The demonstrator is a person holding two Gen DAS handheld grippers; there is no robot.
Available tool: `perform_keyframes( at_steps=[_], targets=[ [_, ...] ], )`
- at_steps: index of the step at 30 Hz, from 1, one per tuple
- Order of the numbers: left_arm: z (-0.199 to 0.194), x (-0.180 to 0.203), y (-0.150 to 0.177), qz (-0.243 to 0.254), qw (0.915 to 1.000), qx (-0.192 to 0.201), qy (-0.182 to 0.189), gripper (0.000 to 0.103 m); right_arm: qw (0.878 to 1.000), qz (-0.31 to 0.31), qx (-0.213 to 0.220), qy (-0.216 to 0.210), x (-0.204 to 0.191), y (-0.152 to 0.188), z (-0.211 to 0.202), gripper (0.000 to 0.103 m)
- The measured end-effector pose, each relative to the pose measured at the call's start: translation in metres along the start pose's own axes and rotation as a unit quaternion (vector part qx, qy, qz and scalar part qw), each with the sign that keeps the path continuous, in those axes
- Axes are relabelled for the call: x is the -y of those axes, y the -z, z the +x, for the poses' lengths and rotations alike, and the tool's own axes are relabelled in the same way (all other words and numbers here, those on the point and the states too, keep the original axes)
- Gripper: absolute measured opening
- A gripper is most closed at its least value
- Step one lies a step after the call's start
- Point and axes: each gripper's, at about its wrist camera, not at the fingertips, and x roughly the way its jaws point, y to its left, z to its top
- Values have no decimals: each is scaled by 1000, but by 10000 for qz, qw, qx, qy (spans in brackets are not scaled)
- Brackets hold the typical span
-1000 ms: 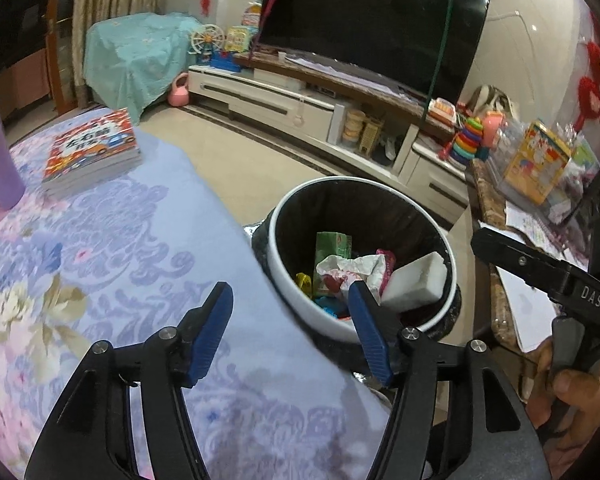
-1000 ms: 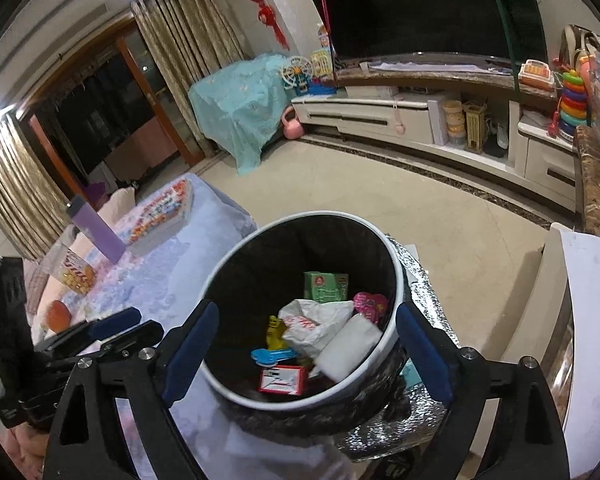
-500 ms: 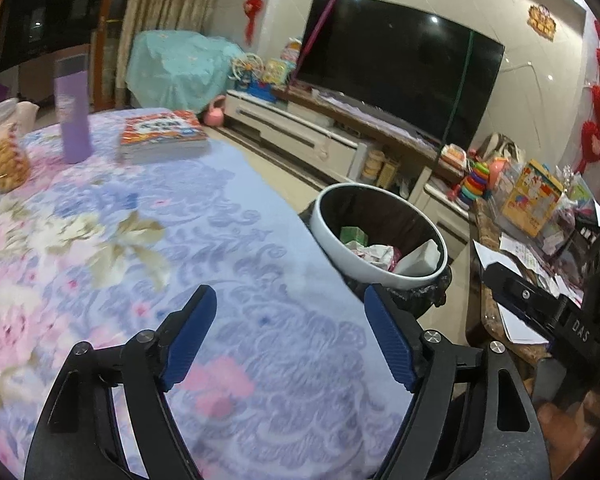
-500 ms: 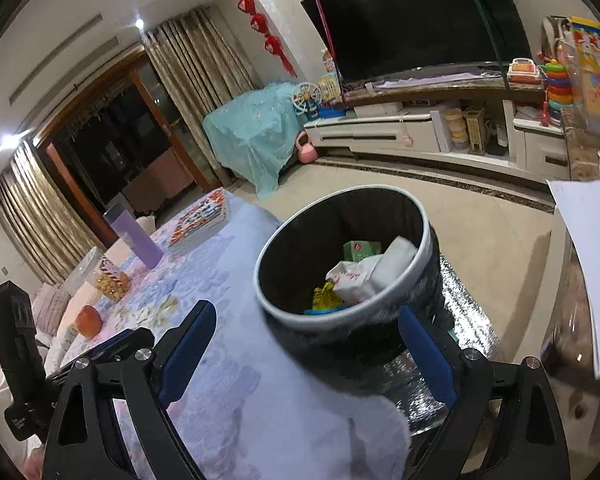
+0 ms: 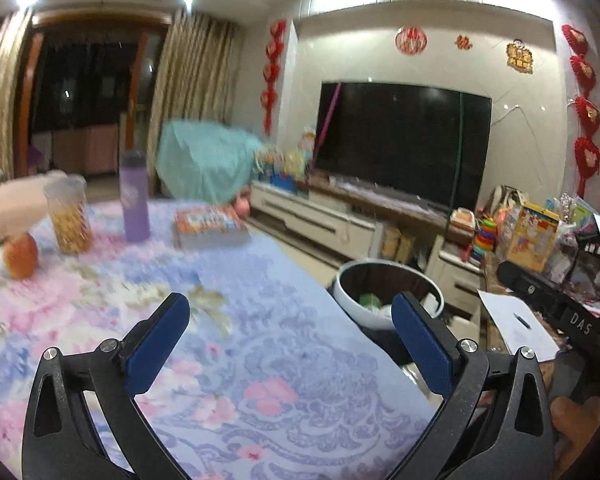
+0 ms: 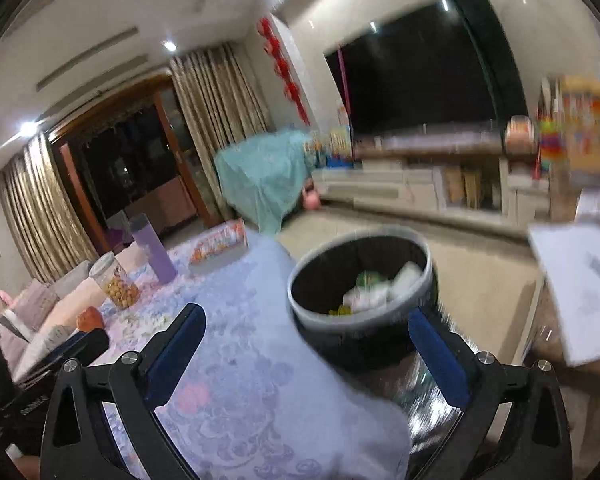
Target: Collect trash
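both claws, left [image 5: 288, 322] and right [image 6: 306, 338], are gaping wide with nothing between them, jaws having just been opening. the bin [image 6: 362, 280] of trash [image 6: 374, 290] is sitting ahead of the right claw, right of the left one.

Pastel florals, dark bin

The table [image 5: 284, 368] wears lilac-blue cloth with pink flowers; the bottle [image 5: 133, 196] is purple, the trash bin [image 6: 360, 276] black-lined, white-rimmed; fingers [image 5: 158, 346] blue.

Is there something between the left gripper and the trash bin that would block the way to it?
Nothing visible blocks it. The left gripper is open and empty over the floral tablecloth, its jaws having just been opening. The trash bin stands beyond the table edge, and only bare cloth lies between them. The frame is blurred.
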Motion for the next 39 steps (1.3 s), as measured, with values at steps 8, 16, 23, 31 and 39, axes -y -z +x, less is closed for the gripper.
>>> perform_keyframes(
  at_steps=[8,16,23,31,39],
  targets=[
    [-7,-7,27,118,9990,34,-436,103,9983,-212,539,68,-15,16,-20,103],
    [-12,-10,47,133,9952,77,-965,103,9978,-449,404,268,-20,51,-17,103],
    [-22,-6,54,218,9929,189,-1151,103,9966,-609,462,312,-26,60,-23,103],
    [-29,-2,56,248,9917,265,-1234,103,9960,-667,492,348,-25,62,-27,103],
    [-31,0,56,249,9916,285,-1237,103,9961,-620,534,329,-24,62,-31,103]
  ],
)
